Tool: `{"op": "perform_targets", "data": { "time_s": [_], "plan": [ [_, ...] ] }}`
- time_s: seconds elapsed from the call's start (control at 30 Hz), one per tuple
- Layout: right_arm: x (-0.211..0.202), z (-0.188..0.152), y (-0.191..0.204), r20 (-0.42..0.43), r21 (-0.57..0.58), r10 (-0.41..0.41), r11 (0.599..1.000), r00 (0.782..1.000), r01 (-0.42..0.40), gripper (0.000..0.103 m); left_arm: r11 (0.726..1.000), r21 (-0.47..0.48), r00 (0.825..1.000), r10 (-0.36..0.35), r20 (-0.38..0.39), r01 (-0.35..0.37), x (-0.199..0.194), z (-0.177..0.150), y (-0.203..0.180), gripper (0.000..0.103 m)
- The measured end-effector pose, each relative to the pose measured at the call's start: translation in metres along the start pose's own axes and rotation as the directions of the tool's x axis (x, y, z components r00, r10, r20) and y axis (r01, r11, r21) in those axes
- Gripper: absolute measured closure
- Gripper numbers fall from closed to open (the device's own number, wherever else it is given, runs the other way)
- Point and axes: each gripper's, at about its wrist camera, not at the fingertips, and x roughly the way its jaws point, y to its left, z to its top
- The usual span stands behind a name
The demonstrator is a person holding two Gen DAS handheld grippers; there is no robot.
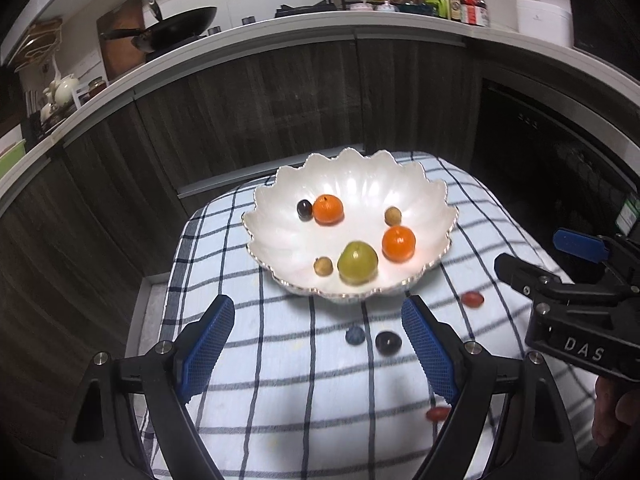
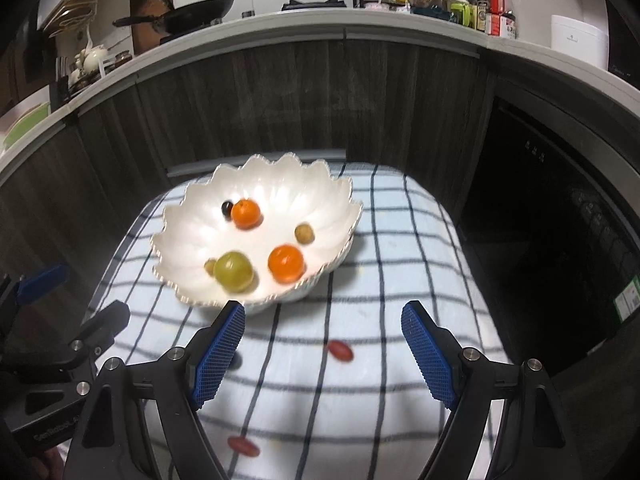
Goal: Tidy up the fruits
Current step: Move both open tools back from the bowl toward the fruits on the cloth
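A white scalloped bowl (image 1: 280, 240) (image 2: 188, 240) sits on the checked cloth (image 1: 280, 400). It holds two oranges (image 1: 328, 209) (image 1: 398, 243), a green fruit (image 1: 357, 262), two small tan fruits (image 1: 393, 216) (image 1: 323, 266) and a dark grape (image 1: 304, 209). On the cloth lie a blueberry (image 1: 354, 335), a dark grape (image 1: 388, 342) and two red fruits (image 1: 472, 299) (image 1: 437, 413), which also show in the right wrist view (image 2: 341, 350) (image 2: 243, 445). My left gripper (image 1: 318, 346) is open and empty over the blueberry and grape. My right gripper (image 2: 323, 354) is open and empty above a red fruit.
A kitchen counter (image 1: 280, 36) curves behind, with a black wok (image 1: 180, 26), bottles (image 1: 460, 0) and a white appliance (image 1: 544, 20). Dark cabinet fronts (image 1: 280, 100) stand behind the small table. The right gripper's body (image 1: 576, 304) reaches in at the cloth's right edge.
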Motion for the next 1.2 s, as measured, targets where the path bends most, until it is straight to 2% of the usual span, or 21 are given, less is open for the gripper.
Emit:
{"op": "perform_targets", "data": {
  "time_s": [0.47, 0.73, 0.83, 1.03, 1.2],
  "plan": [
    [-0.006, -0.054, 0.023, -0.076, 0.047, -0.008, 0.999, 0.997, 0.011, 0.022, 0.988, 0.096, 0.992, -0.115, -0.056, 0.120, 0.009, -0.020, 0.005, 0.022],
    [0.004, -0.078, 0.041, -0.129, 0.002, -0.016, 1.000, 0.991, 0.017, 0.023, 0.971, 0.145, 0.979, -0.174, -0.104, 0.188, 0.027, -0.029, 0.010, 0.025],
    [0.009, -0.087, 0.047, -0.146, -0.018, -0.009, 1.000, 0.989, 0.007, 0.023, 0.958, 0.171, 0.970, -0.210, -0.121, 0.228, 0.033, -0.030, 0.006, 0.030],
    [0.010, -0.100, 0.057, -0.114, -0.070, -0.010, 0.998, 0.993, 0.002, 0.026, 0.914, 0.254, 0.946, -0.288, -0.146, 0.318, 0.048, -0.037, -0.008, 0.033],
    [0.024, -0.109, 0.059, -0.151, -0.073, 0.013, 0.997, 0.988, -0.025, 0.038, 0.872, 0.315, 0.926, -0.338, -0.169, 0.376, 0.063, -0.044, -0.017, 0.036]
  ]
}}
